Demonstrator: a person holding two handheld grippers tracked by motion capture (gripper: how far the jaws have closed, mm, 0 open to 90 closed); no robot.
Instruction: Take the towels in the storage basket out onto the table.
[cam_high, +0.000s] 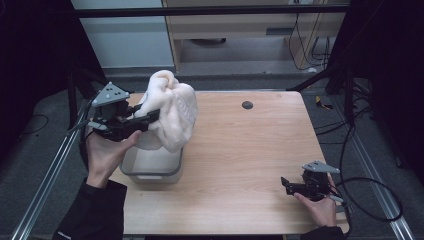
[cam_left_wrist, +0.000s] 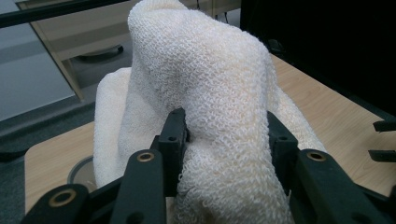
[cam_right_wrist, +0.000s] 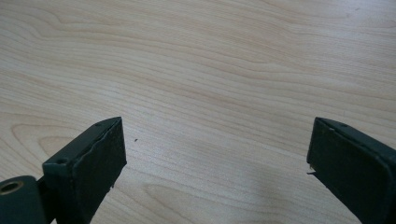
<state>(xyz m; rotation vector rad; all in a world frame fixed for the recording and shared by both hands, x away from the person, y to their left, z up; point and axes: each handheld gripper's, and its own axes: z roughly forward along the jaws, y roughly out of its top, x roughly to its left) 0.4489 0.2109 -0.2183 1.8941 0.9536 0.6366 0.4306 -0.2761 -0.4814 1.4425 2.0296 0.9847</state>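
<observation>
A thick cream towel (cam_high: 172, 112) hangs bunched above a grey plastic tub (cam_high: 150, 167) at the table's left side. My left gripper (cam_high: 150, 117) is shut on a fold of this towel (cam_left_wrist: 219, 107), and both black jaws press into the cloth from either side. The towel's lower end drapes down over the tub's rim. My right gripper (cam_high: 285, 186) rests low over the table near the front right corner, held in a hand. Its jaws stand wide apart over bare wood (cam_right_wrist: 215, 93) with nothing between them.
The light wooden table (cam_high: 250, 150) has a small dark round hole (cam_high: 247, 105) near its back edge. Metal rails run along both sides of the table. Cables lie on the floor at the right.
</observation>
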